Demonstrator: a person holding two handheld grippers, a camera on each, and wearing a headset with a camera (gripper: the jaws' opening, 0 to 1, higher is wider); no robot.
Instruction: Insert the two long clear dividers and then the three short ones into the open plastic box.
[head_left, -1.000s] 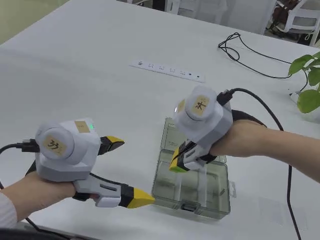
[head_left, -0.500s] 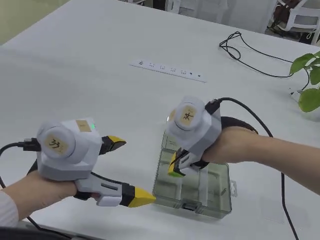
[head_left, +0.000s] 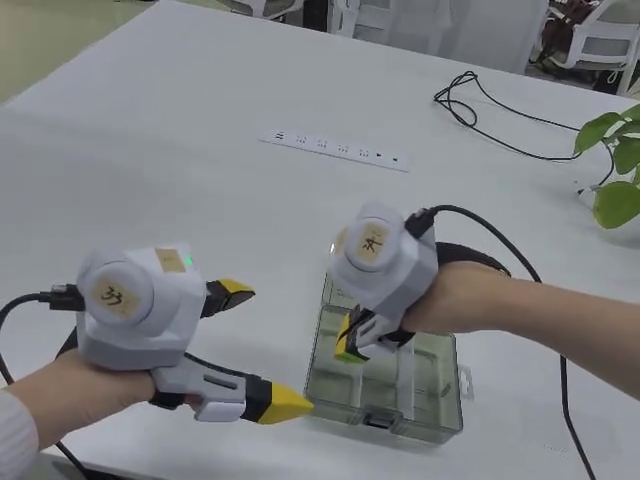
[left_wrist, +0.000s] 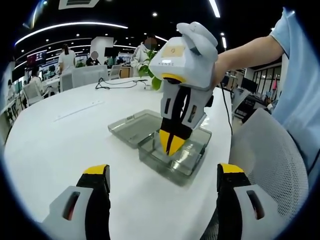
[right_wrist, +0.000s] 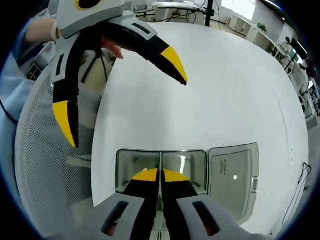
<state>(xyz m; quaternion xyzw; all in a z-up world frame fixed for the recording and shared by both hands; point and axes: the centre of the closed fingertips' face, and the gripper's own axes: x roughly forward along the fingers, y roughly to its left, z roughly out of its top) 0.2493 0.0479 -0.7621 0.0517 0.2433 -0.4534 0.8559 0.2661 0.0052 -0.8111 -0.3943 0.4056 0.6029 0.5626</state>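
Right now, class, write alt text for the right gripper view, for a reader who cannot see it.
The right gripper, jaws shut on a clear divider, stands it in the open plastic box on a white table. The lid lies open beside it; the left gripper hovers beyond, jaws open.

Left gripper (head_left: 270, 347), round tan sticker (head_left: 112, 297): handwritten mark, apparently "33". Right gripper (head_left: 345, 350), matching sticker (head_left: 372, 240): handwritten character, unreadable. Box lid (right_wrist: 235, 175): print too small to read.
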